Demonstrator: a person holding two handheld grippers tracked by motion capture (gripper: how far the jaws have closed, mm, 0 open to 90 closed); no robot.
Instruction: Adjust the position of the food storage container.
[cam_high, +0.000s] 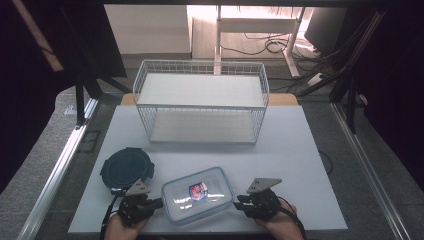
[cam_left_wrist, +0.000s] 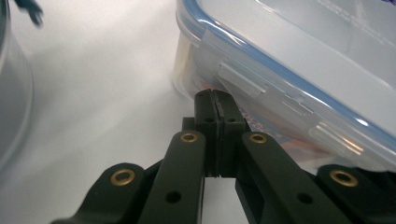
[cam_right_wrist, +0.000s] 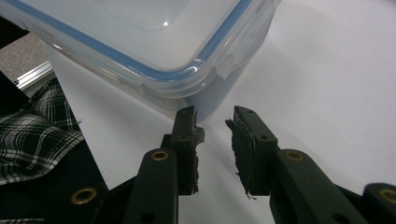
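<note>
On the white table (cam_high: 300, 150), clear blue-rimmed container (cam_high: 198, 194) between both grippers; left gripper (cam_high: 156, 203) jaws pressed together at its side, empty; right gripper (cam_high: 239, 201) jaws slightly apart, empty; wire basket (cam_high: 200, 102) behind, round dark lid (cam_high: 125, 168) at left

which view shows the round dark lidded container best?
High view: the round dark container sits whole, left of the clear box. Left gripper view catches just a blurred edge.
</note>
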